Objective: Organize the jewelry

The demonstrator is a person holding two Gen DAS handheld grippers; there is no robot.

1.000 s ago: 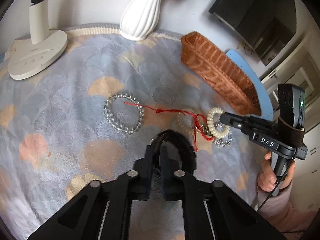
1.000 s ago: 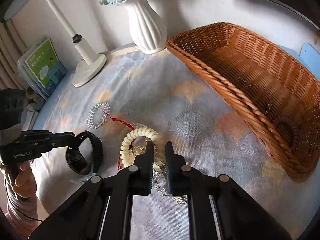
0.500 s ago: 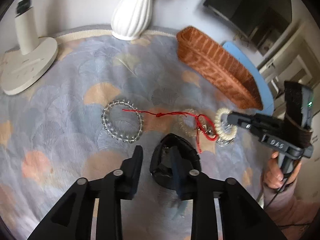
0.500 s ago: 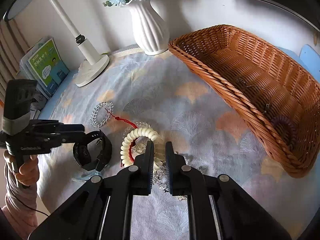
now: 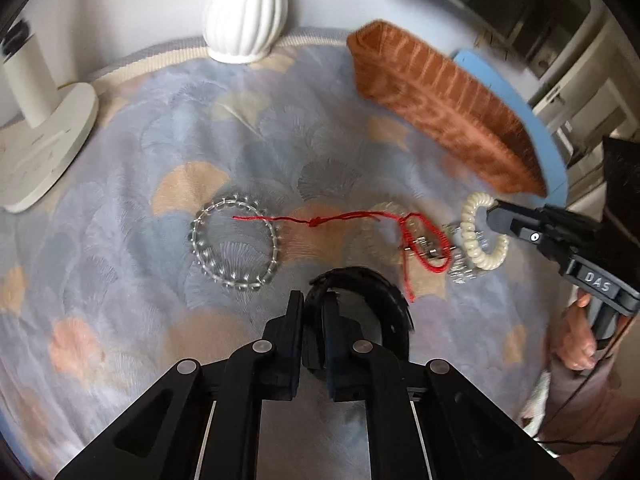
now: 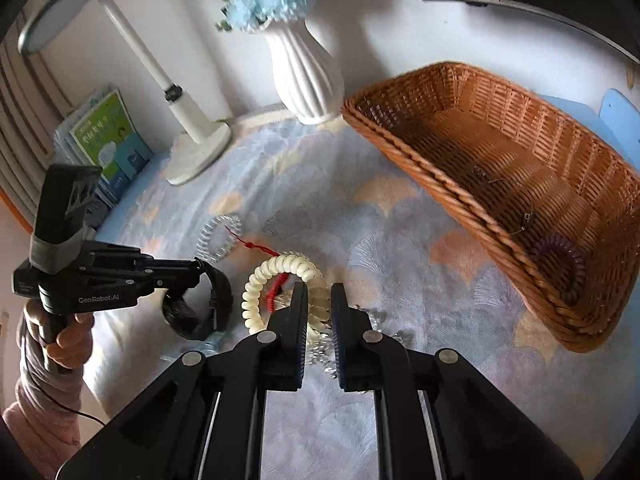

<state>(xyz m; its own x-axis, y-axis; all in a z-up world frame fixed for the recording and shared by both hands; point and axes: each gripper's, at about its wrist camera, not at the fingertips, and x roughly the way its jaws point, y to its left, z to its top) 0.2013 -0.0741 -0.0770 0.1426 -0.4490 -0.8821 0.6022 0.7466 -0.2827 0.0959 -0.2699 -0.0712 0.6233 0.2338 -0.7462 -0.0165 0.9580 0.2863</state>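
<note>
My left gripper (image 5: 314,306) is closing tight on the rim of a black wristband (image 5: 372,280), and its pads press on it; the right wrist view shows that gripper (image 6: 200,270) at the band (image 6: 218,292). My right gripper (image 6: 319,308) is shut on a cream spiral hair tie (image 6: 276,268), also seen as a loop (image 5: 480,236) at that gripper's tip (image 5: 490,216). On the cloth lie a clear bead bracelet (image 5: 236,240), a red string (image 5: 348,216) and a silver chain (image 5: 464,272), partly hidden under the hair tie.
A wicker basket (image 6: 440,184) stands at the right with a purple spiral tie (image 6: 560,252) inside. A white vase (image 6: 304,76) and a lamp base (image 6: 196,148) stand at the back, and books (image 6: 108,136) lie at the left edge. A hand (image 6: 60,340) holds the left tool.
Half a second ago the left jaws stood apart around the black wristband; now they are closed on its rim. The right gripper keeps its hold on the cream hair tie.
</note>
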